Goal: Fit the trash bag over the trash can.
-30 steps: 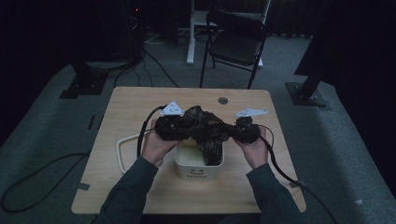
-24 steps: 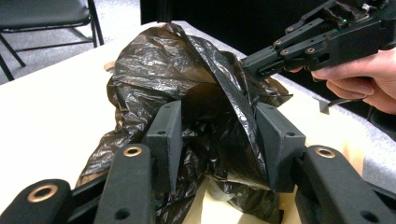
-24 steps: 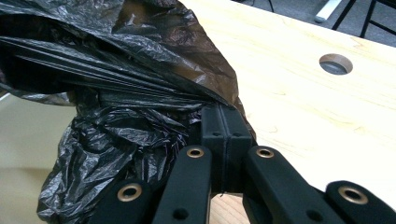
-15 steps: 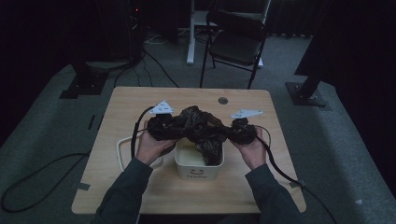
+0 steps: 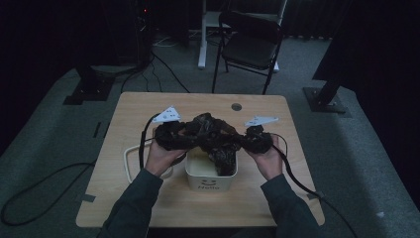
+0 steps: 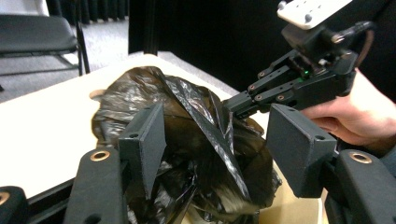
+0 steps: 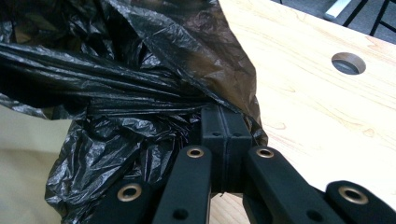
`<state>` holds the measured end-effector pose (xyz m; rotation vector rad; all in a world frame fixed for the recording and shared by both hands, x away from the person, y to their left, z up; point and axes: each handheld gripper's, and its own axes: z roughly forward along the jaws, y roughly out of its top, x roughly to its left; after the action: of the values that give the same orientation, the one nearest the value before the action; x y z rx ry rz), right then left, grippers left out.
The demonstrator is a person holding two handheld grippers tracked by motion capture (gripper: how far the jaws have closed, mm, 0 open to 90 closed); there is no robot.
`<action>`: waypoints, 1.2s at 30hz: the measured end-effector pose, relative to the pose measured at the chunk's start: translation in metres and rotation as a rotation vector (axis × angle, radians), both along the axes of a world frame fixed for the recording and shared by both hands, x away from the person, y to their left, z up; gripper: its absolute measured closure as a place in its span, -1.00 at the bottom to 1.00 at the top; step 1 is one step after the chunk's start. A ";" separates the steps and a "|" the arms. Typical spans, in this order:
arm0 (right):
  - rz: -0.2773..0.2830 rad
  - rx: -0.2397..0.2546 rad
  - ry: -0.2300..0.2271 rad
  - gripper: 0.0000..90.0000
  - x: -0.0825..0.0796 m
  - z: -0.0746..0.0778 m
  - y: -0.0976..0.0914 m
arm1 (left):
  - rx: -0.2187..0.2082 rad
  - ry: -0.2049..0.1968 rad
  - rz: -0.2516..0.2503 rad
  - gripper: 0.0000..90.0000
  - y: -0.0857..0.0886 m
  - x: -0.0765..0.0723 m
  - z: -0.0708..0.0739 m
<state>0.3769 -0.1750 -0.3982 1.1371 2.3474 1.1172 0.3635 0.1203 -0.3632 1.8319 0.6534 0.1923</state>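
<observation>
1. Bag (image 5: 210, 136): crumpled black plastic, stretched between the two grippers above the bin (image 5: 210, 176). Its long axis runs from one gripper across to the other, level with the table (image 5: 148, 106); a loose lobe sags into the bin.
2. Left gripper (image 5: 166, 136): jaws wide and just been opening. In the left gripper view the bag (image 6: 196, 154) lies between the pads (image 6: 144, 140); whether they touch it I cannot tell.
3. Right gripper (image 5: 257, 139): jaws pressed together on a twisted fold of the bag (image 7: 140, 93), the film fanning out ahead of the tips (image 7: 225, 128).
4. Left hand (image 5: 161, 156): under its gripper, forearm rising from the near edge, gripper pointing across toward the other.
5. Right hand (image 5: 270, 158): mirrored pose, gripper pointing back at the left one, cable trailing behind it.
</observation>
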 end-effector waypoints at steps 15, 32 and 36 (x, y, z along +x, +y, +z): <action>-0.018 0.013 0.011 1.00 0.004 0.002 -0.004 | 0.086 -0.045 0.073 0.44 0.031 -0.020 -0.015; -0.017 0.029 0.016 1.00 0.003 0.004 -0.005 | 0.331 -0.057 0.042 0.25 -0.012 -0.016 -0.042; -0.013 0.037 0.017 1.00 0.003 0.003 -0.005 | 0.377 -0.073 0.057 0.22 -0.021 -0.013 -0.045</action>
<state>0.3803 -0.1802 -0.3948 1.1774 2.3384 1.1554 0.3510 0.0996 -0.4079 2.1552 0.6498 0.4426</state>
